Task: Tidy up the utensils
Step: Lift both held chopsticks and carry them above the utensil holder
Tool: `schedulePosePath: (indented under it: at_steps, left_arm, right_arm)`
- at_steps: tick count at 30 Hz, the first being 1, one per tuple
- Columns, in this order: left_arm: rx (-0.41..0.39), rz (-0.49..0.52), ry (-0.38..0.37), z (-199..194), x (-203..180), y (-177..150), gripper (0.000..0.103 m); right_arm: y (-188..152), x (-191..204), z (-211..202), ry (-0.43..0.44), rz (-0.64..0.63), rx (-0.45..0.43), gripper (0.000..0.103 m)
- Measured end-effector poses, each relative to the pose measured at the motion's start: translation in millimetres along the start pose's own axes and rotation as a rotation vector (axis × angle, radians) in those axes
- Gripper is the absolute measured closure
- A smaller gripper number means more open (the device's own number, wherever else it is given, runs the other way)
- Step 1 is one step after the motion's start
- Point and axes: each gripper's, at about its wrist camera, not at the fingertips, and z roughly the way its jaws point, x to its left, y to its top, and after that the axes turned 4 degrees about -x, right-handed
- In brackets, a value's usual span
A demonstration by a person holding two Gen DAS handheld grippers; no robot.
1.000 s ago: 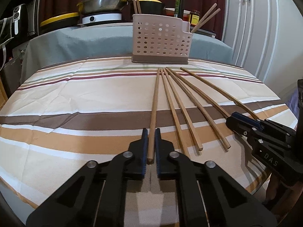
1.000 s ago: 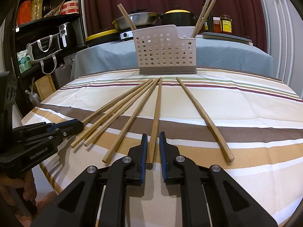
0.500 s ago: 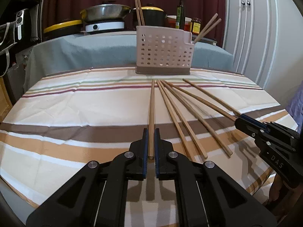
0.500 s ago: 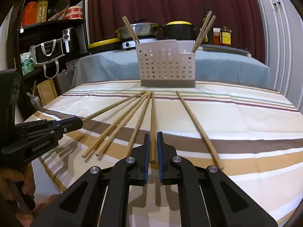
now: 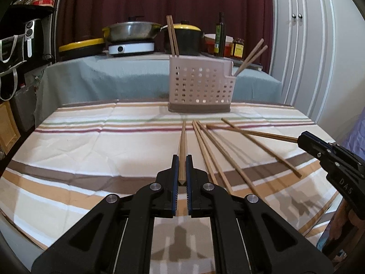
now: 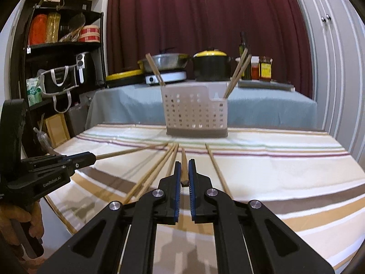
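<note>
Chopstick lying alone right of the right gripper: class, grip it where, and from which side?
Its near end, from the near side: the lone chopstick lies flat, pointing at the basket, with bare cloth either side for the fingers.

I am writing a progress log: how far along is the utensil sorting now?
Done: four standing chopsticks are in the holder. In hand: the left gripper clamps one chopstick, and the right gripper clamps another chopstick. Left: about four loose chopsticks lie on the striped cloth, and the held ones must go in too.
</note>
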Motion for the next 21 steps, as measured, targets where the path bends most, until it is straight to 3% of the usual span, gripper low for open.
schedulePosePath:
  at_steps: [21]
  left_arm:
    - [-0.11, -0.021, 0.011, -36, 5, 51, 0.097]
  right_arm:
    - [52, -6, -21, -0.014, 0.011, -0.11, 0.096]
